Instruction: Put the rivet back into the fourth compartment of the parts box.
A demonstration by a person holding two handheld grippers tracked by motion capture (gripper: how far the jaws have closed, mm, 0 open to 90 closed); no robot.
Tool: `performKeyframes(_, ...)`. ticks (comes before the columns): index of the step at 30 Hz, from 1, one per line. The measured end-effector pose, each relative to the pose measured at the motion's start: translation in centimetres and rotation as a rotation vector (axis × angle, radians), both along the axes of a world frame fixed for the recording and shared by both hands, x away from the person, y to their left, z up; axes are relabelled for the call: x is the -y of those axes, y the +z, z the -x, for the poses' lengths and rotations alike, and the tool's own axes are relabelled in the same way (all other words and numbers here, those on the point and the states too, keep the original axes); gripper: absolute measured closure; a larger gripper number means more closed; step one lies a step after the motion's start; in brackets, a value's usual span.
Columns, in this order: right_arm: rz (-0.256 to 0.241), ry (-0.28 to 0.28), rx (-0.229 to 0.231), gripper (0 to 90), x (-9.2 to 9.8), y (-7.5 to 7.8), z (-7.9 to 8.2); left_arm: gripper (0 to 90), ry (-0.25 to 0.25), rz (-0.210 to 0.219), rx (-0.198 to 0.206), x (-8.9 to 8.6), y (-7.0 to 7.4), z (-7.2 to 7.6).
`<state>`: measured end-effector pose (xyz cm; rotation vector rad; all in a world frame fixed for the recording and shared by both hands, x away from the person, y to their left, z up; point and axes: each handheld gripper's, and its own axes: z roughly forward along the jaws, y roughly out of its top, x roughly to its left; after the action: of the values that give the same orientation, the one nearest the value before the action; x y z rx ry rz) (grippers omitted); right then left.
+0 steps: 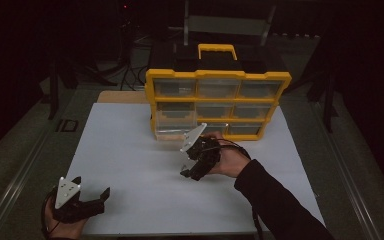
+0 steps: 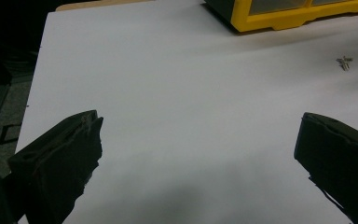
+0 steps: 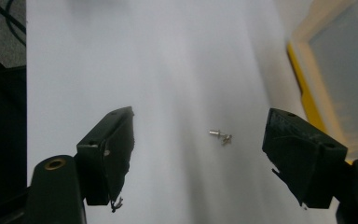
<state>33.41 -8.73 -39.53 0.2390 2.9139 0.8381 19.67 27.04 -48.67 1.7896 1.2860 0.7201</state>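
Two or three small metal screws (image 3: pixel 220 136) lie on the white board (image 1: pixel 130 165), between and just beyond the wide-apart jaws of my right gripper (image 3: pixel 200 116). In the high view a hand holds that right gripper (image 1: pixel 187 162) low over the board, in front of the yellow drawer organizer (image 1: pixel 217 102). My left gripper (image 1: pixel 91 185) rests near the board's front left corner, open and empty. In its own view the left gripper (image 2: pixel 200 123) faces bare board, with the screws (image 2: pixel 344 62) far off to the upper right.
The organizer (image 3: pixel 307 98) has clear drawers and a yellow carry handle (image 1: pixel 217 49). Its bottom-left drawer (image 1: pixel 172 131) is pulled out toward me. A sleeved forearm (image 1: pixel 275 200) crosses the board's right front. Dark floor, cables and stands surround the table.
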Motion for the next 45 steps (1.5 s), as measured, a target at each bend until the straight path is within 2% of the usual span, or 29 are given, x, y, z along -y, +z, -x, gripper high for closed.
performKeyframes(9, 0.016, -0.002, -0.024, 26.5, -0.1, -2.0, -0.2, 1.4, 0.0, 0.0, 0.001, 0.0, 0.0, 0.0)
performKeyframes(13, 0.04, -0.008, -0.021, 26.9, 0.0, -3.0, -0.3, 1.4, 0.002, 0.0, 0.001, 0.0, 0.0, 0.0)
performKeyframes(21, 0.046, -0.05, -0.031, 27.2, 0.1, -5.3, -0.9, 1.4, -0.001, -0.001, 0.0, 0.0, 0.0, 0.0)
performKeyframes(26, 0.037, -0.063, -0.021, 33.0, 0.3, -6.6, -1.5, 1.4, -0.002, -0.001, -0.001, 0.0, 0.0, 0.0)
performKeyframes(28, 0.026, -0.077, -0.026, 35.7, 0.3, -7.6, -1.9, 1.4, -0.003, -0.002, -0.002, 0.0, 0.0, 0.0)
performKeyframes(30, 0.032, -0.088, -0.029, 36.4, 0.3, -7.9, -2.0, 1.4, -0.002, -0.001, 0.0, 0.0, 0.0, 0.0)
performKeyframes(31, 0.04, -0.112, -0.048, 37.5, 0.2, -8.2, -2.0, 1.4, -0.002, -0.001, -0.001, 0.0, 0.0, 0.0)
performKeyframes(32, 0.037, -0.12, -0.048, 39.3, 0.2, -8.7, -2.3, 1.4, -0.001, -0.001, -0.001, 0.0, 0.0, 0.0)
performKeyframes(45, 0.019, -0.088, -0.044, 46.9, -0.7, -10.8, -4.0, 1.4, -0.003, 0.0, 0.0, 0.0, 0.0, 0.0)
